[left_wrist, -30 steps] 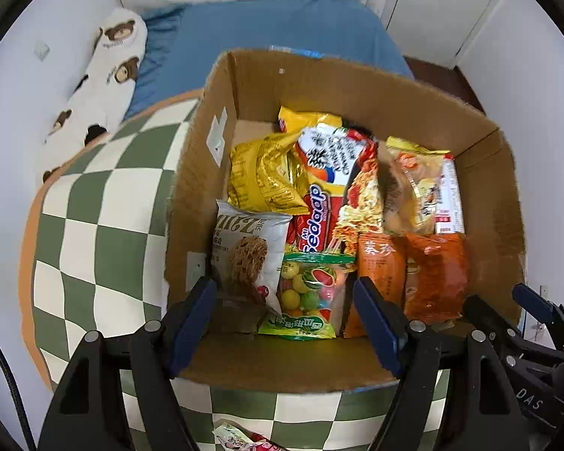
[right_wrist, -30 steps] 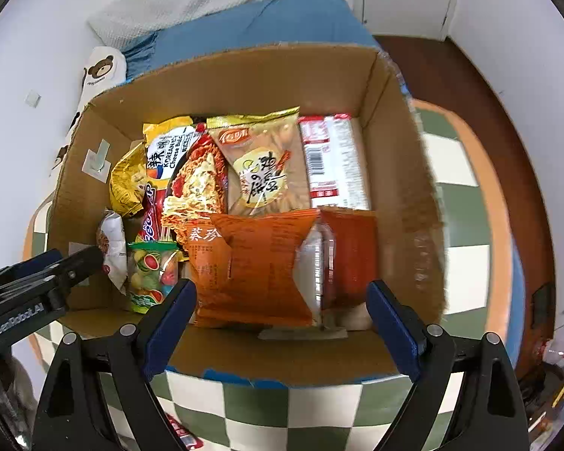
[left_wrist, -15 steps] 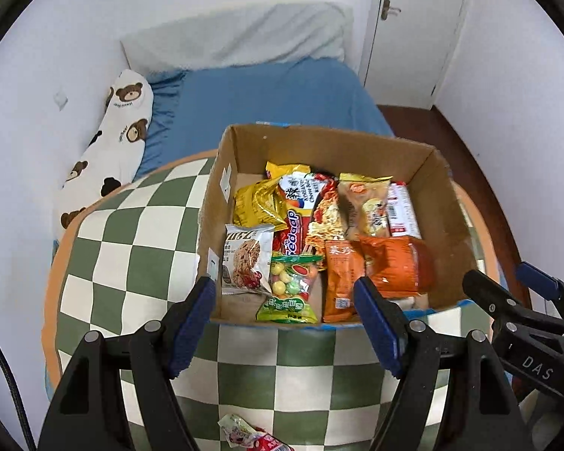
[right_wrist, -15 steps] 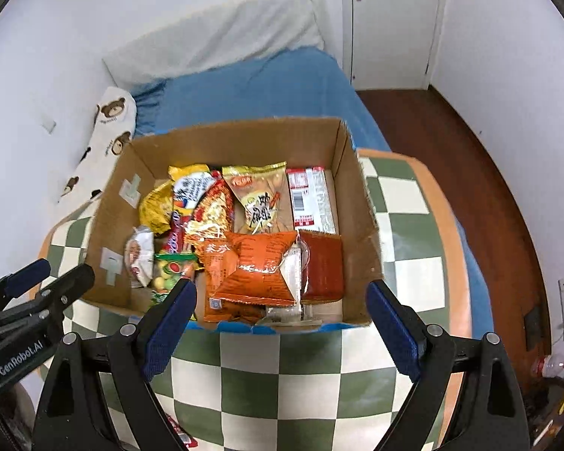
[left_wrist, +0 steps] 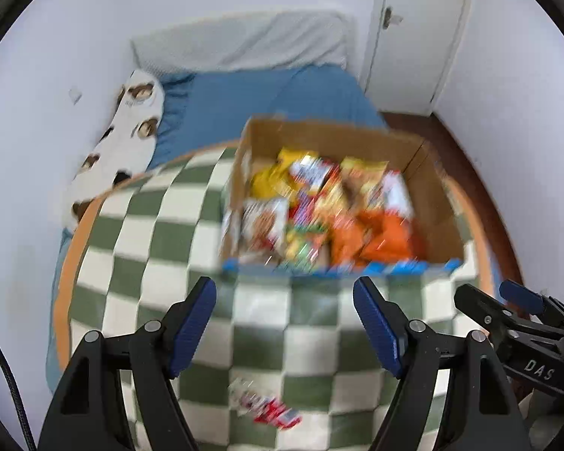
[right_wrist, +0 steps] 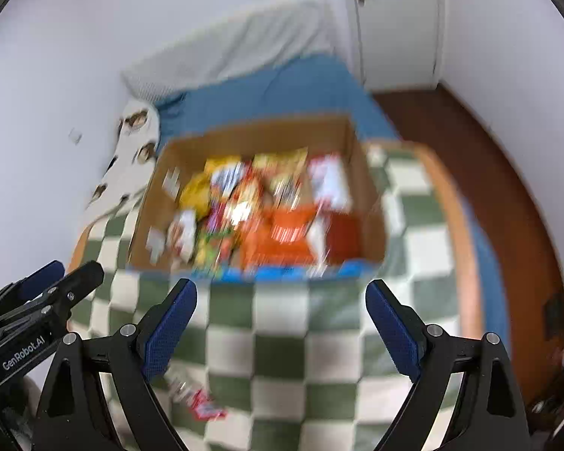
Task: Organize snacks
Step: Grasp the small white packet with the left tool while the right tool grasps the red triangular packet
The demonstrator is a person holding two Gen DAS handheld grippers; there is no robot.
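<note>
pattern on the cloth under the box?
Green and white checks with an orange border on the cloth; clearest in the left wrist view, under the box.

One cardboard box [left_wrist: 428, 203] of blurred snack packets, one loose packet [left_wrist: 267, 407] on one checkered blanket [left_wrist: 143, 248].

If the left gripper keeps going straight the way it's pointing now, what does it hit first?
Probably the checkered cloth. The left gripper stands open and empty, aimed down at bare cloth short of the cardboard box, with the loose snack packet nearer the camera. The frame is blurred, so depth is uncertain.
</note>
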